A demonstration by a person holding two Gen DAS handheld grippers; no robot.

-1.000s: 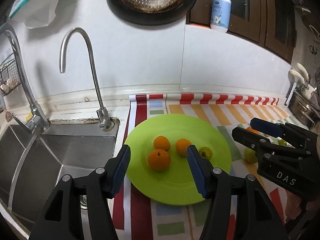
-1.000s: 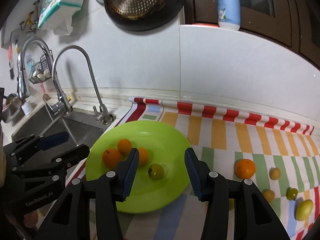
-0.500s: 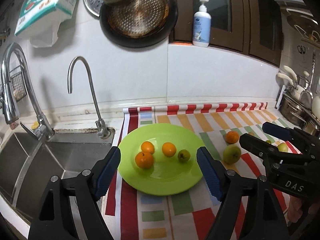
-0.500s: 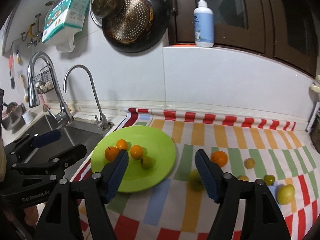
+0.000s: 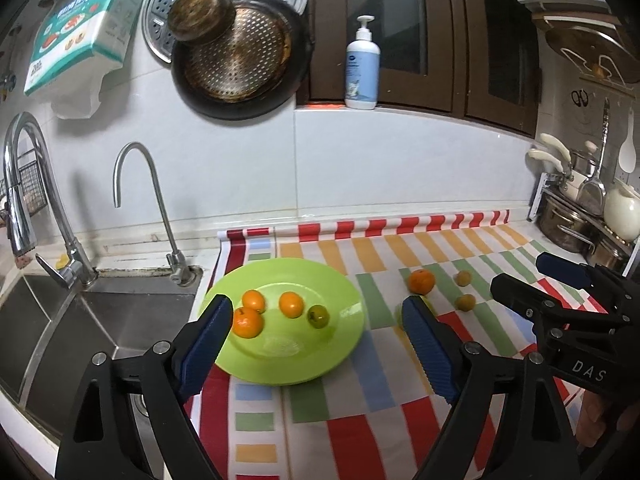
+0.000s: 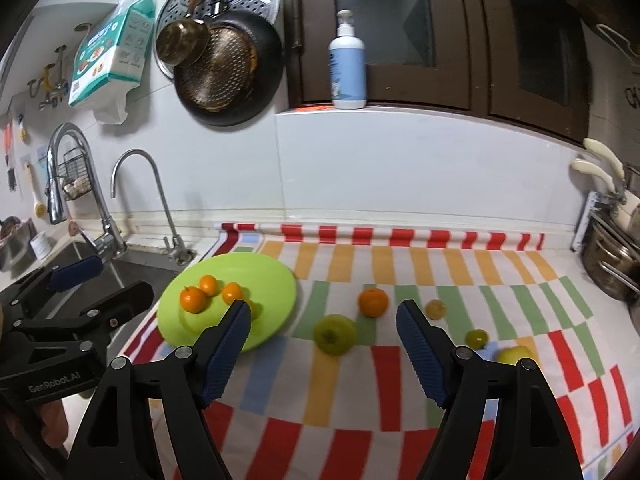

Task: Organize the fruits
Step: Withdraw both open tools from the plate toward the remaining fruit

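Note:
A lime green plate lies on the striped mat beside the sink. It holds three oranges and one small green fruit. Loose on the mat are an orange, a green apple, a few small yellowish fruits and a yellow-green fruit. My left gripper is open and empty above the plate's near side. My right gripper is open and empty, above the mat near the green apple.
A steel sink with two faucets lies left of the plate. Pans hang on the wall. A soap bottle stands on the ledge. Pots and a dish rack stand at the right.
Both grippers have pulled back and up from the plate, widening the view. Both jaws have opened wider. The right gripper has swung right, toward the loose fruit on the mat.

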